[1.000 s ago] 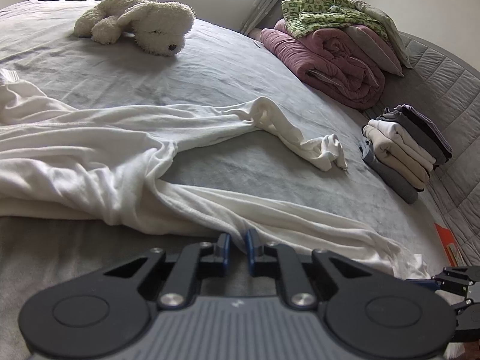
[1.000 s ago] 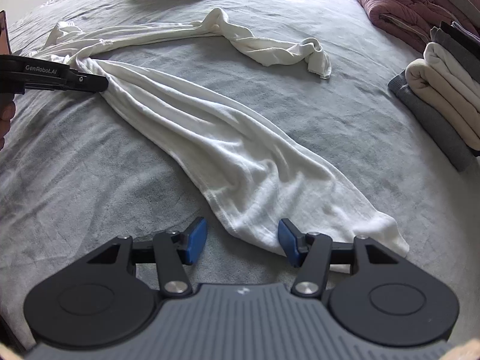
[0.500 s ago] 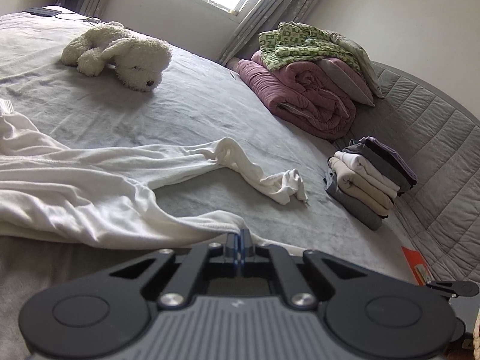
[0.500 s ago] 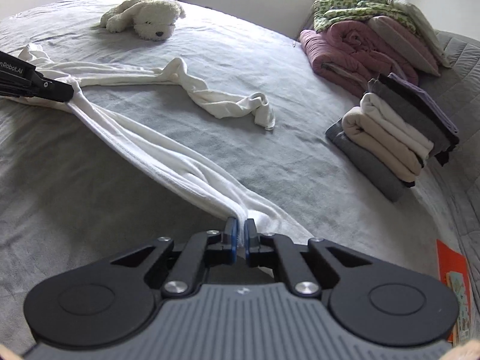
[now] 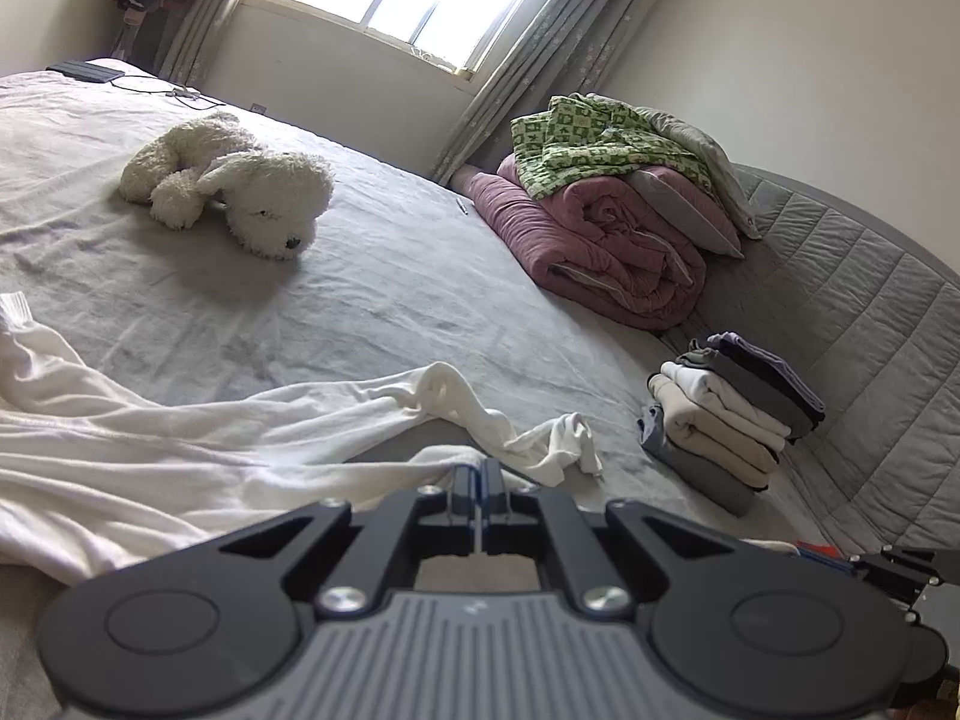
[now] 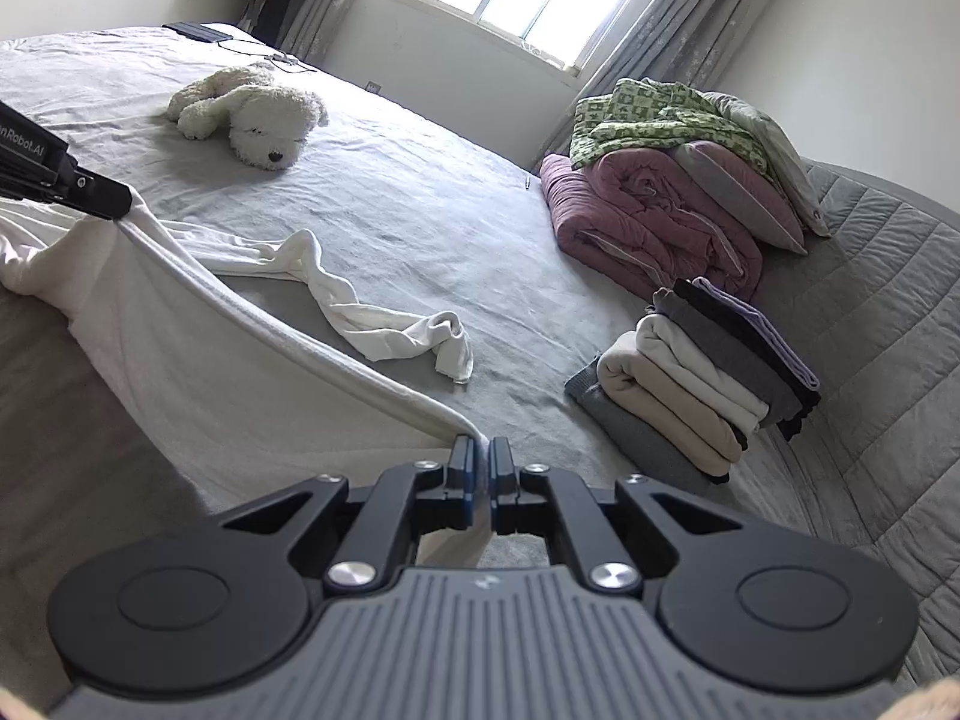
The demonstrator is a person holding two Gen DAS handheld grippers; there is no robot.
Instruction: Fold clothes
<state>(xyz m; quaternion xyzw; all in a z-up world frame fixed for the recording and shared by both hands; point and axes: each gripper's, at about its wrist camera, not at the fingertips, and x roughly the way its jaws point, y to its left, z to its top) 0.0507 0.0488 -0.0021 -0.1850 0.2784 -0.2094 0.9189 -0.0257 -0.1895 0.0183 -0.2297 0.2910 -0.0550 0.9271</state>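
Note:
A white long-sleeved garment (image 5: 150,450) lies crumpled on the grey bed (image 5: 390,276). My left gripper (image 5: 478,474) is shut on its edge. In the right wrist view the garment (image 6: 198,348) hangs lifted, its hem stretched taut between both grippers. My right gripper (image 6: 480,462) is shut on one end of the hem. The left gripper (image 6: 90,192) holds the other end at the far left. One sleeve (image 6: 384,324) trails on the bed.
A stack of folded clothes (image 6: 702,384) sits at the right by the quilted headboard (image 6: 870,300). Rolled pink and green bedding (image 6: 660,192) lies behind it. A white plush dog (image 6: 252,114) lies at the far side, under the window.
Both grippers closed on the white garment's hem and lifted it off the bed. The hem is now pulled taut between them and both views tilted up toward the window.

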